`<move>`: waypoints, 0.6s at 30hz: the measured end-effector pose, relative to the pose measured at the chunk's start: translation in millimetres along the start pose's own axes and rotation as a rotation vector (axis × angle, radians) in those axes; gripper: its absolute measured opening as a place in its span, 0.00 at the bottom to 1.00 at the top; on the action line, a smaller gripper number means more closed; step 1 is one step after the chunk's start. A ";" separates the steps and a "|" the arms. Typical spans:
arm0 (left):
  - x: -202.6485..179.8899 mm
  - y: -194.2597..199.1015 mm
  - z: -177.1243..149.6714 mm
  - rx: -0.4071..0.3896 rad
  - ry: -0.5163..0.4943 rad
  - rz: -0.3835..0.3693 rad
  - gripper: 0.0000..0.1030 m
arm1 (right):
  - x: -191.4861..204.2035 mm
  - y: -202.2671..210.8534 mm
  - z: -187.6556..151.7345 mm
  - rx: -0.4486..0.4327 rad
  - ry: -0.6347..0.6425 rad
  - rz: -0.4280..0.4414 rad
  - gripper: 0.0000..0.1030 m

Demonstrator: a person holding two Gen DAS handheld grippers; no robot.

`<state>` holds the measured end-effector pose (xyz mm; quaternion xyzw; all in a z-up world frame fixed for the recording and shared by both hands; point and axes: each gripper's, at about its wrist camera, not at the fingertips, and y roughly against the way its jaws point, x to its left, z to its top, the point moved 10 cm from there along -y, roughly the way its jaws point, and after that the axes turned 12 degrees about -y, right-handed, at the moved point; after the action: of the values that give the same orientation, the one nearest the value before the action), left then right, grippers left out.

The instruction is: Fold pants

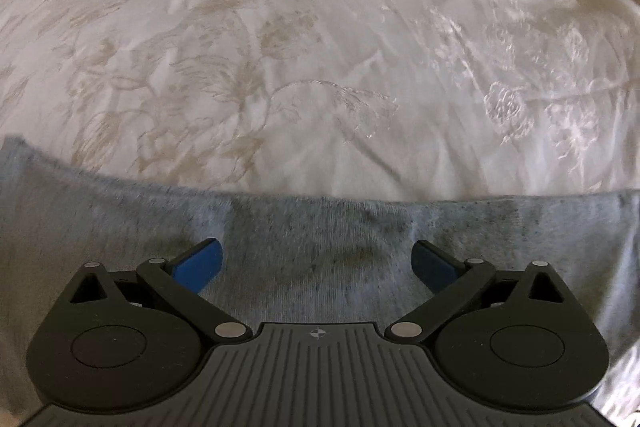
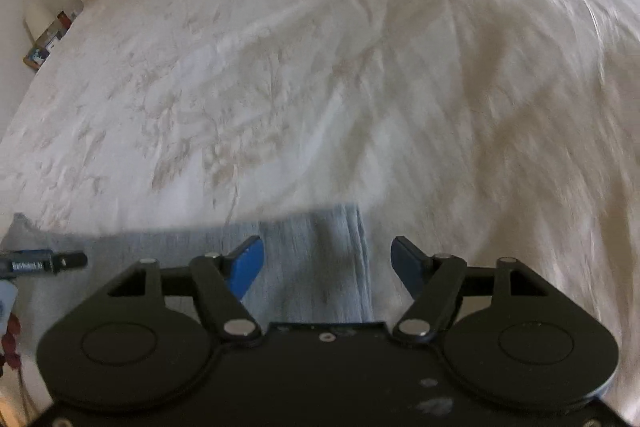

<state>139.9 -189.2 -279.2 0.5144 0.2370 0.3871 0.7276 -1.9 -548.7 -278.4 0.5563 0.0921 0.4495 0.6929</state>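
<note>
The grey pants (image 1: 320,247) lie flat on the bed (image 1: 320,47), long axis crosswise under both tools. The left hand-held gripper (image 1: 318,259) hangs spread over mid-cloth; the right hand-held gripper (image 2: 327,263), also spread, straddles the pants' end edge. Beyond the pants, open bedspread leaves folding room.
</note>
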 end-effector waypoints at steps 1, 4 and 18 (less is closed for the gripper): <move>-0.5 3.9 -3.3 -0.002 0.012 -0.006 0.99 | -4.8 0.0 -7.0 0.026 -0.012 0.003 0.72; -5.2 13.5 -15.4 0.000 0.015 -0.014 0.99 | -14.9 -2.8 -28.8 0.103 -0.053 0.029 0.72; -26.8 16.2 -52.9 0.047 0.008 -0.030 0.99 | 3.8 -38.2 -64.2 0.184 -0.048 0.058 1.00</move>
<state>79.6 -178.2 -284.4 0.5263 0.2567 0.3727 0.7199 -20.1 -500.9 -333.0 0.6307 0.1002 0.4456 0.6274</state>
